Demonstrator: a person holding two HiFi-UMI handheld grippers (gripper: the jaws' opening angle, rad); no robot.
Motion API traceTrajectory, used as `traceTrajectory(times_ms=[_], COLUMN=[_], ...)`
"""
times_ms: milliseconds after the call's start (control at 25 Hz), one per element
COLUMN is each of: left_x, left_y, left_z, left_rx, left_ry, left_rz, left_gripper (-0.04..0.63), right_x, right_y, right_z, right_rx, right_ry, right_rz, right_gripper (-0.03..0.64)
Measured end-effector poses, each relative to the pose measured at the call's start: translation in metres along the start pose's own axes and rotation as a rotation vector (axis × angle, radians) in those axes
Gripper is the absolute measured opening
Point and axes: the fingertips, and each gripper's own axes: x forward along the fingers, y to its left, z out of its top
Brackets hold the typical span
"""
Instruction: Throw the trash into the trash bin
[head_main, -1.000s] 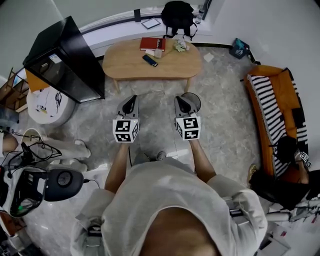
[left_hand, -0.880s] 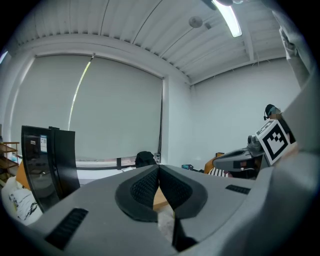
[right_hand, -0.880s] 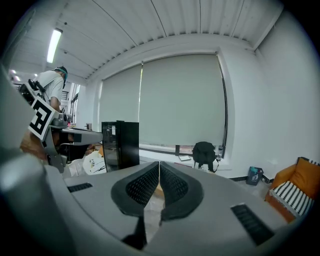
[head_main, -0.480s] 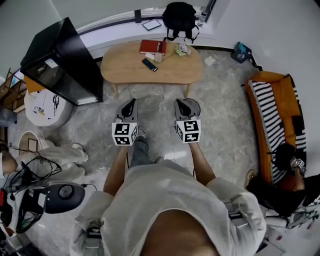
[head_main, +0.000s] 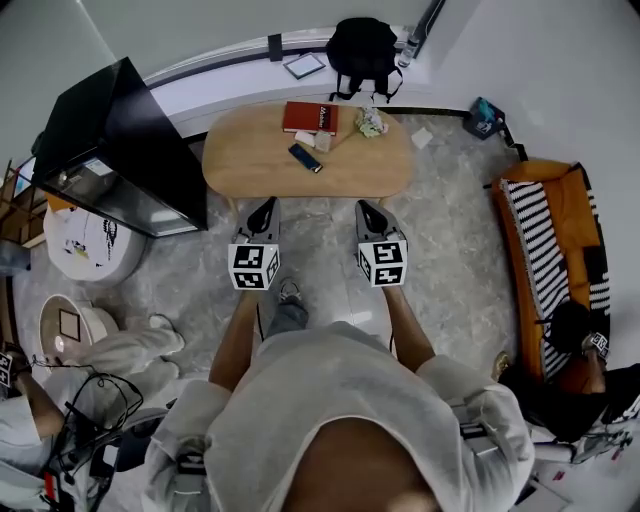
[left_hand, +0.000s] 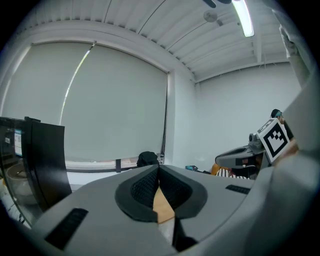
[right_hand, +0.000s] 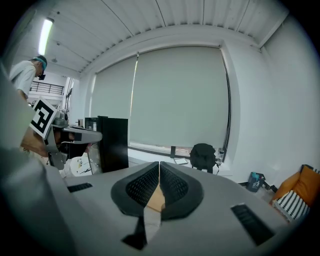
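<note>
A crumpled wad of trash (head_main: 371, 122) lies at the far right end of an oval wooden table (head_main: 250, 160), beside a red book (head_main: 309, 117) and a dark phone (head_main: 305, 157). My left gripper (head_main: 264, 211) and right gripper (head_main: 369, 213) are held side by side just short of the table's near edge, both pointing at it. Each is shut with nothing between its pads, as the left gripper view (left_hand: 159, 172) and the right gripper view (right_hand: 159, 167) show. I cannot make out a trash bin for certain.
A black cabinet (head_main: 110, 150) stands left of the table, with a white round tub (head_main: 90, 240) in front of it. A black backpack (head_main: 364, 45) sits behind the table. An orange sofa (head_main: 550, 240) lines the right wall. People sit at lower left (head_main: 30, 410) and lower right (head_main: 580, 350).
I have walked forward, so both grippers have come up to the table's near edge. A round dark bin on the floor beside the right gripper has passed out of sight.
</note>
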Motion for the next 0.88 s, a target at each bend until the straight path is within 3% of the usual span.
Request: traceTrajectory(times_ms=[440,880], left_x=[0.079,0.117], left_y=[0.087,0.104], left_z=[0.031,0.02], left_rx=[-0.006,-0.01], left_ry=[-0.023,0.018], left_rz=[-0.044,-0.096], left_gripper=[0.018,0.018], right_x=[0.101,0.133], right_y=[-0.003,-0.001], right_z=[0.049,0.04], right_rx=[-0.02,0.009], right_ry=[0.001,0.051], right_rz=[-0.043,-0.05], right_gripper=[0.031,0.032])
